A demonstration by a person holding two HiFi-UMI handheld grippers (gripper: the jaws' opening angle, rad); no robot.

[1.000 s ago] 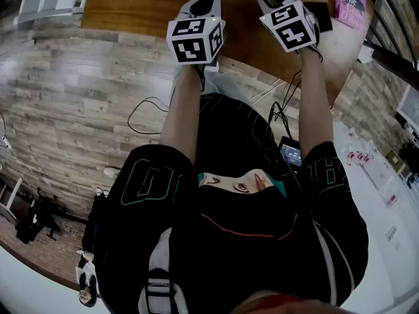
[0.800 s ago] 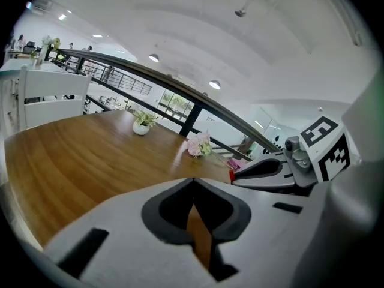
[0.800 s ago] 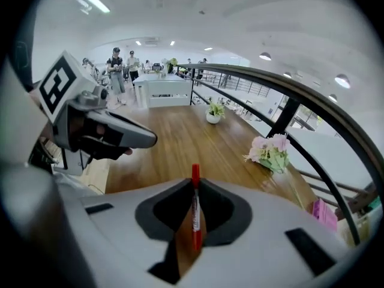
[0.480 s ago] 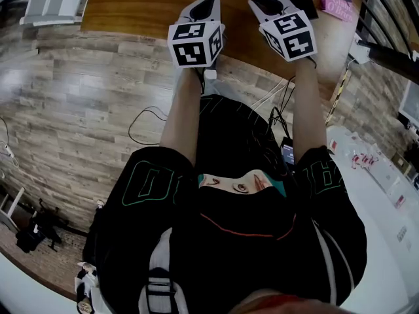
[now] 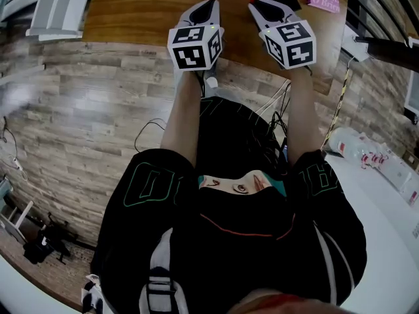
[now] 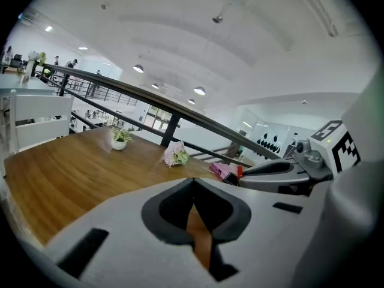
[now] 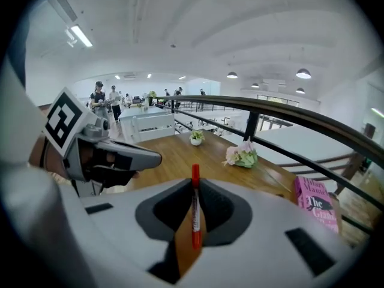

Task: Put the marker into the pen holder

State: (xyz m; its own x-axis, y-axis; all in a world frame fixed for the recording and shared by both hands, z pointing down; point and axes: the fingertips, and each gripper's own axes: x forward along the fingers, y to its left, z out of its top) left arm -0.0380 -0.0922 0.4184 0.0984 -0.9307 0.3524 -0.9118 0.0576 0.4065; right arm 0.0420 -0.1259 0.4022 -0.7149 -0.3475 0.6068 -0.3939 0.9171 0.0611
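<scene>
1. Red marker [image 7: 195,215] sits clamped in the right gripper [image 7: 195,182], over the wooden table [image 5: 144,5]; left gripper [image 6: 193,183] is closed, empty.
2. No holder shows clearly: find it first, then align the marker over it.

A wooden table [image 5: 131,12] stands on grey plank flooring [image 5: 78,110] beside a dark railing [image 7: 300,117].

The flat pink book [image 7: 313,206], lying to the right of the right gripper [image 7: 193,188], shows the word "The" in dark letters on its cover; its other lines are blurred. Print on the slim red-and-white marker [image 7: 195,221] between that gripper's jaws is too small to read.
</scene>
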